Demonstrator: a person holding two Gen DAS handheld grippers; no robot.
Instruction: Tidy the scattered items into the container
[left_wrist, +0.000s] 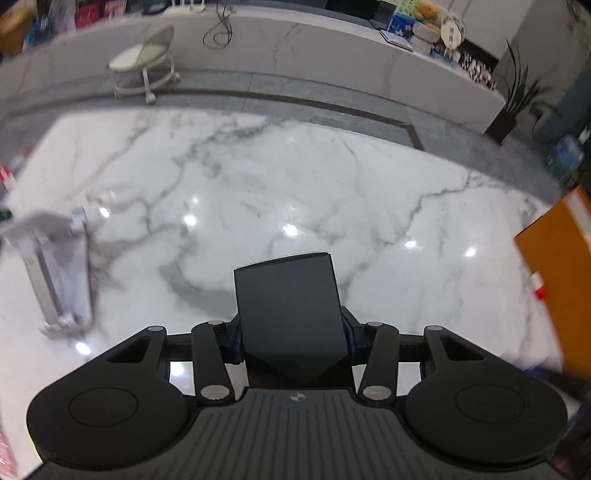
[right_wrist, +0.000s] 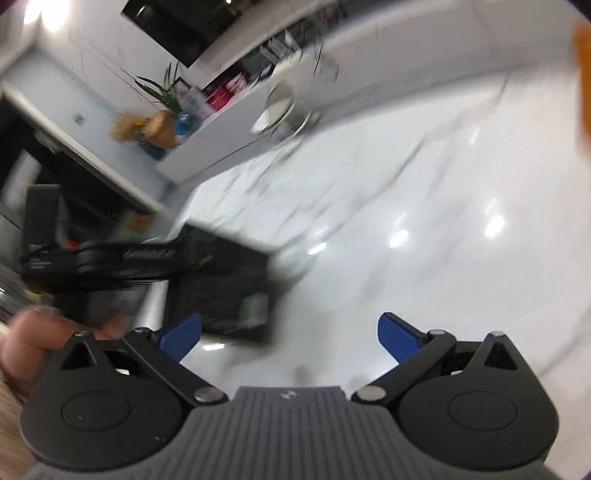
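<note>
Left gripper (left_wrist: 291, 332) is clamped on a dark flat box (left_wrist: 290, 314), held level above the marble table (left_wrist: 258, 192). Right gripper (right_wrist: 288, 336) tilts over the table, blue fingers (right_wrist: 397, 338) spread wide, a blurry black container (right_wrist: 221, 280) just beyond.

We find a glossy white marble table (left_wrist: 295, 177) with grey veining. Near its left edge lies a folding metal stand (left_wrist: 51, 266), blurred. At the right edge stands an orange box (left_wrist: 557, 273). In the right wrist view a dark container (right_wrist: 221, 280) rests near the table's left edge; its contents are too blurred to tell.
</note>
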